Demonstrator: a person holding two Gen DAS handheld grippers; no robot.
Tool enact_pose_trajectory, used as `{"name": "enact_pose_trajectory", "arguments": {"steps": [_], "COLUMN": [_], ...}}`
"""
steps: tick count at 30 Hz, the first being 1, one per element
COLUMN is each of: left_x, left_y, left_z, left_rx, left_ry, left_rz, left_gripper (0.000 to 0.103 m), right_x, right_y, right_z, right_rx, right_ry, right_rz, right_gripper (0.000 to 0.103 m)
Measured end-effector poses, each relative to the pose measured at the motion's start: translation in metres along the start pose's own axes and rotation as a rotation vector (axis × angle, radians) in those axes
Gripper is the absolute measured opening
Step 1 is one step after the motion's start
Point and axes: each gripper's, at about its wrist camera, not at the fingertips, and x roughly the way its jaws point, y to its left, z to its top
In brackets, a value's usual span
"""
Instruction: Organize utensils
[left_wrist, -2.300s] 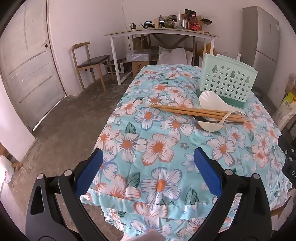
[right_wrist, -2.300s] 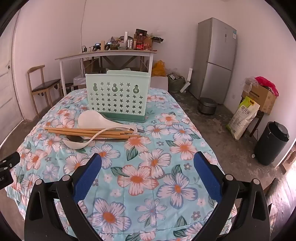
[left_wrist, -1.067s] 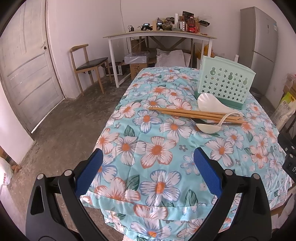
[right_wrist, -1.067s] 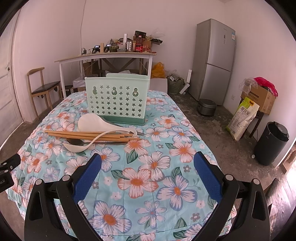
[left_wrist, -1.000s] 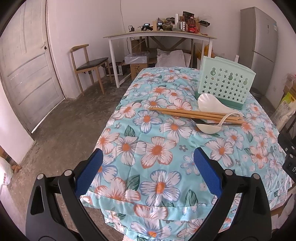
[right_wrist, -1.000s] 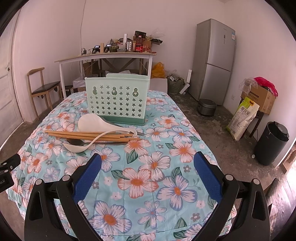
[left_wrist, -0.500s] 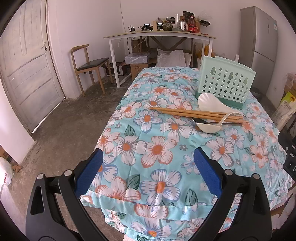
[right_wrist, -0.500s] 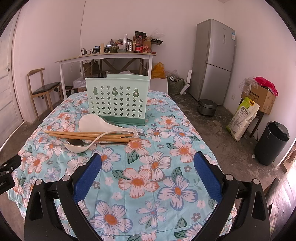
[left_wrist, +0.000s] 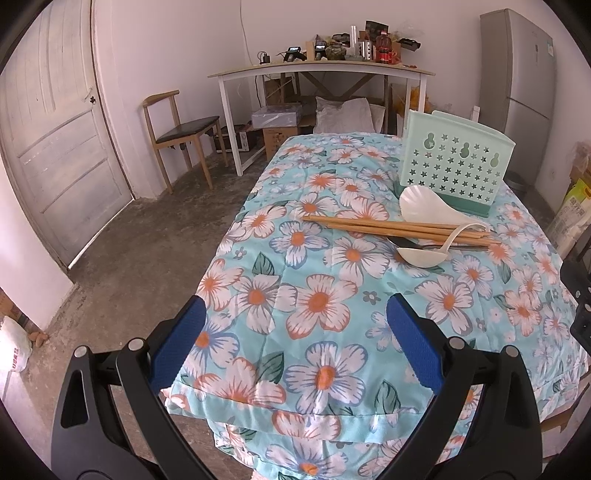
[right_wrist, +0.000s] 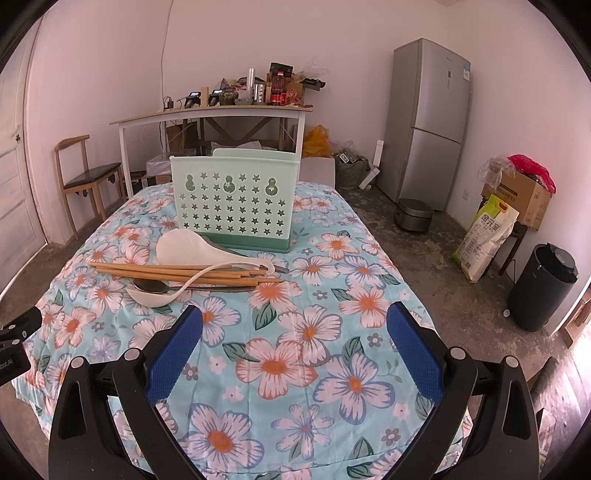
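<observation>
**Both grippers wide, utensils not yet touched**

Little had moved since the earlier frames: the right wrist view came slightly nearer to the pile, while the utensils lay exactly as before. The left gripper (left_wrist: 295, 325) hung above the near edge of the flowered cloth (left_wrist: 321, 299) with its jaws spread wide and nothing between them. The right gripper (right_wrist: 294, 326) was spread wide as well and empty, well apart from the utensils.

The utensils lay in one heap on the cloth, just in front of the green holder (right_wrist: 234, 195), which stood upright with star holes in its wall. I counted two white spoons: a rice paddle (right_wrist: 184, 247) and a soup ladle (right_wrist: 155, 295) with a curved handle. One dark metal spoon (right_wrist: 149, 285) lay partly under the ladle. The wooden chopsticks (right_wrist: 177, 273) were bundled and overlapped; I saw at least four, but the exact number I could not tell.

In my judgement, all of them were light and stiff. The chopsticks were thin and would probably roll, so a hold near the middle seemed best. The white spoons looked smooth and perhaps slippery; the handle would be the safer place. The soft cloth could give way under a downward press.
</observation>
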Motion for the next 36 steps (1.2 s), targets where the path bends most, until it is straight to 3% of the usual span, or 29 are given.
{"name": "enact_pose_trajectory", "arguments": {"steps": [21,30,36], "left_x": [0.008,0.030,0.058], "left_y": [-0.011,-0.022,-0.029], "left_z": [0.005,0.010,0.012], "left_rx": [0.029,0.078,0.088], "left_ry": [0.011,0.035,0.097], "left_rz": [0.042,0.072,0.069], "left_gripper": [0.095,0.095,0.095], "right_x": [0.011,0.032,0.056], "right_y": [-0.001,0.002,0.003], "right_z": [-0.003,-0.005,-0.013], "right_rx": [-0.001,-0.017,-0.035], "right_ry": [-0.001,0.018,0.061], "right_rz": [0.013,0.038,0.059], "right_gripper": [0.097,0.097,0.097]}}
